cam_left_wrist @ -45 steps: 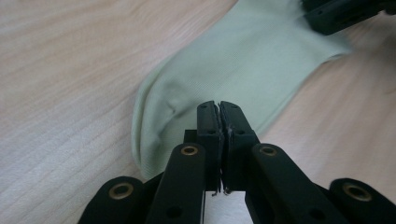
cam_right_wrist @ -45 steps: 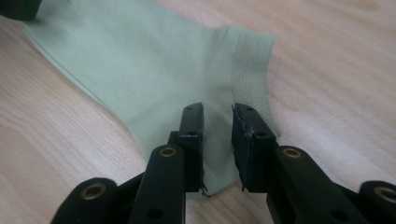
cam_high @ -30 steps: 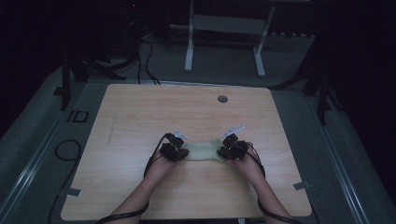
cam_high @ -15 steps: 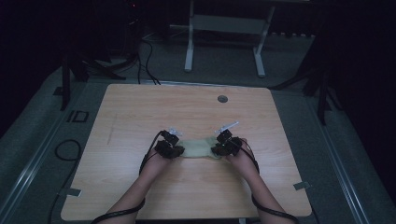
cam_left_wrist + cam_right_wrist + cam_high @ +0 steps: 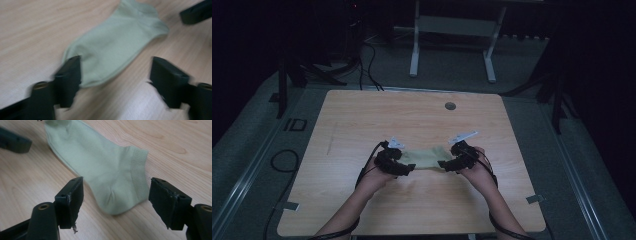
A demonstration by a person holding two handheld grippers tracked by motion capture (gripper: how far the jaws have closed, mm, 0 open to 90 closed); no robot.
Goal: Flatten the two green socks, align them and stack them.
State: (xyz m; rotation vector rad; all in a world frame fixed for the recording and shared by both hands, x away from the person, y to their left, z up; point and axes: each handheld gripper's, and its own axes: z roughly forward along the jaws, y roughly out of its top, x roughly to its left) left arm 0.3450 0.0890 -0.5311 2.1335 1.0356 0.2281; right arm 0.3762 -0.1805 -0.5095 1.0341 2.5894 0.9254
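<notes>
A pale green ankle sock lies flat on the wooden table between my two grippers. My left gripper is at its toe end, and its jaws have just been opening. In the left gripper view the sock stretches away from the left gripper, whose pads stand wide and off the cloth. My right gripper is at the cuff end, its jaws also just opened. In the right gripper view the right gripper straddles the sock's heel and ribbed cuff without pressing on them.
A round cable hole sits near the table's far edge. Beyond the table stands a white metal frame. Cables lie on the grey floor at the left. The other gripper's jaw shows far off in each gripper view.
Both grippers have let go of the sock's ends and their jaws now stand wide. Both hands have lifted a little; the sock stays flat on the table.
</notes>
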